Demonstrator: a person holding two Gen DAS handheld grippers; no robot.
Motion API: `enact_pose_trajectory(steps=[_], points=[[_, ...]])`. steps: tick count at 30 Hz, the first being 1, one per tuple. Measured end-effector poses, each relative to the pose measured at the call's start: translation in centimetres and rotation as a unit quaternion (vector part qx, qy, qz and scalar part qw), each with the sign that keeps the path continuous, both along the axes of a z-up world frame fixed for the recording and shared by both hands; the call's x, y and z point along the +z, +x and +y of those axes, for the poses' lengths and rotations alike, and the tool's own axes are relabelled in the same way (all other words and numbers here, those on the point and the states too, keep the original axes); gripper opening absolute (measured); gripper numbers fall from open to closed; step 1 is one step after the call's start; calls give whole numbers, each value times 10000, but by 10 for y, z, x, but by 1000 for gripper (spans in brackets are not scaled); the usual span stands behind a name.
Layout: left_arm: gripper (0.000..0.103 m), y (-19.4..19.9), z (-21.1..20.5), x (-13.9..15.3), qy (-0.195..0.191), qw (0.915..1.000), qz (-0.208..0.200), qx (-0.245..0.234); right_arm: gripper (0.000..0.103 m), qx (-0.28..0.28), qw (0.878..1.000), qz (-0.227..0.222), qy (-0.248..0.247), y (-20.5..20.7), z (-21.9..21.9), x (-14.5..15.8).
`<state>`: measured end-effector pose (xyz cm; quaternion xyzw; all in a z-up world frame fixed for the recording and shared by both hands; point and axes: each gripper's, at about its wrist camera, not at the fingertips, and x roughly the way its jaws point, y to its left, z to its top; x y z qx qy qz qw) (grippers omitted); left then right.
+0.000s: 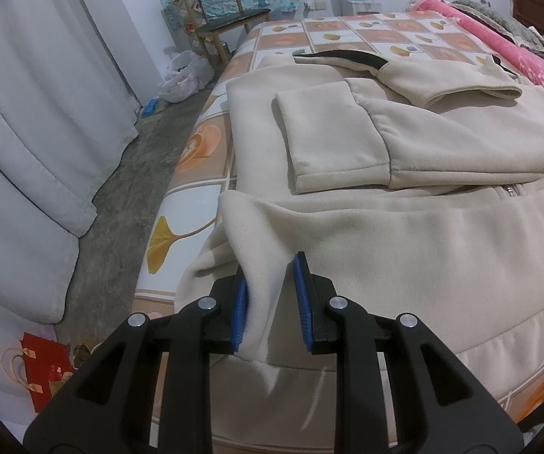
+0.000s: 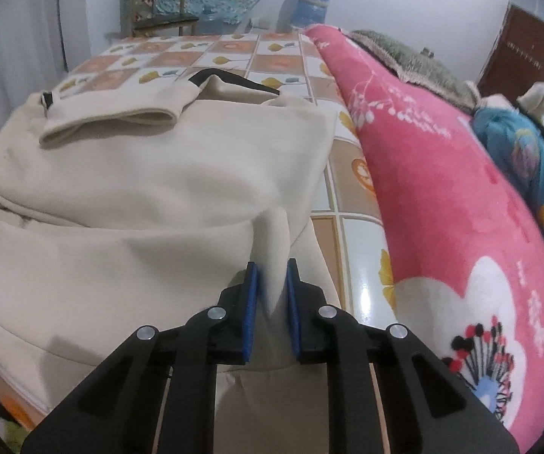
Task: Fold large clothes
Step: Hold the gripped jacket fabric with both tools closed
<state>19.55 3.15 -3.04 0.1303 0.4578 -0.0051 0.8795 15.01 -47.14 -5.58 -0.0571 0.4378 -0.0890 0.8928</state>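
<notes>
Far left in the left wrist view: white curtains (image 1: 41,121) hanging to a grey floor (image 1: 128,174), a red bag (image 1: 47,370) low beside the bed. Behind, against the wall, a wooden chair (image 1: 226,11) with a dark seat, a crumpled plastic bag (image 1: 187,75) at its foot.

Centre: beige sweatshirt (image 1: 423,234) spread flat on the bed (image 1: 192,204), over a sheet checked in orange and white with leaf prints. Both sleeves folded inward across the chest, cuffs lying on the body; ribbed hem nearest, at the near edge of the bed. Black trim at the far end.

Left hand-held gripper (image 1: 272,302) clamped on a raised pleat of the hem at its left corner, blue pads (image 1: 241,314) pressing the cloth from both sides.

Right hand-held gripper (image 2: 271,302) closed on a pinched ridge of the hem at the right side, fabric standing up between the blue pads (image 2: 251,314); slightly blurred there.

Further right: pink flowered blanket (image 2: 442,196) heaped along the bed's edge, just beside the sweatshirt, grey knit and blue cloth on top. Brown door (image 2: 518,56) at far right.
</notes>
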Motion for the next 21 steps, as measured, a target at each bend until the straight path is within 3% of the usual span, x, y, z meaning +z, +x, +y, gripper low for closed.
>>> enact_pose_trajectory(steps=[5,21], points=[[22,1,-3,0,65,10000,23,18,15,13,9998,-33,-196,-1,3,-3],[22,3,-6,-1,110,9999,30,39,15,7,9999,-37,-158,0,4,-4]])
